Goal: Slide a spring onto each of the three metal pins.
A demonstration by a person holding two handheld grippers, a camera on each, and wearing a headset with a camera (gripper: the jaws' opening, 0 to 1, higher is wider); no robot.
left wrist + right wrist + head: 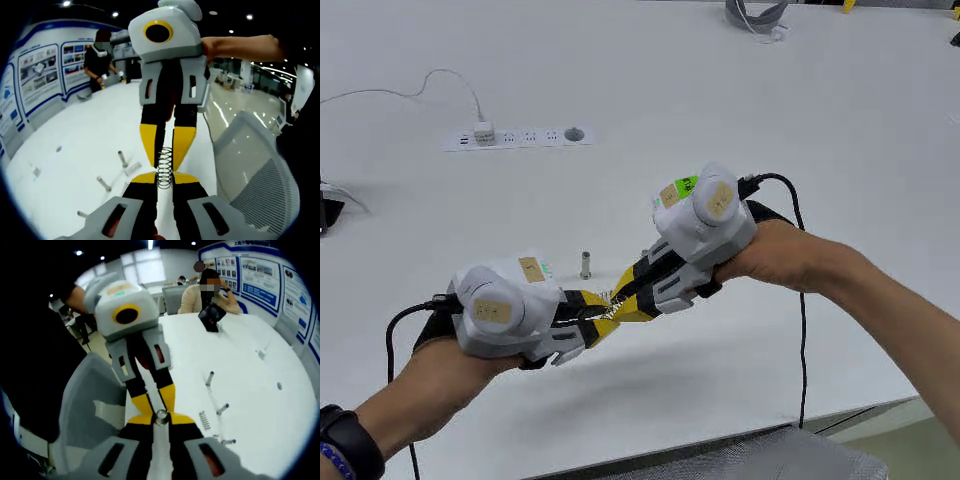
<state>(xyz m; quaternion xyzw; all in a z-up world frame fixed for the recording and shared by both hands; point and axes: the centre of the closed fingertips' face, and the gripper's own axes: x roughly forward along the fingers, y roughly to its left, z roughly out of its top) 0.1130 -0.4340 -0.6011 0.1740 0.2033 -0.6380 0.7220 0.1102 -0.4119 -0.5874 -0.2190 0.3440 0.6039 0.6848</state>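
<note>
Above the white table [740, 120] the two grippers meet tip to tip. A short steel spring [611, 304] [164, 167] bridges their yellow fingertips. My left gripper [601, 314] [164, 180] is shut on the spring's near end. My right gripper [621, 296] [161, 419] is shut on the other end, where the spring shows end-on as a small ring [161, 416]. Three metal pins stand bare on the table [122, 159] [103, 183] [82, 214]. One pin [585, 263] is just behind the grippers. A second spring [132, 169] [204, 419] lies among the pins.
A white power strip [520, 137] with a plug and cable lies at the back left. A grey mesh chair [720, 455] [260, 170] stands at the table's near edge. People [205, 290] sit or stand at the table's far sides, beside a black object [212, 315].
</note>
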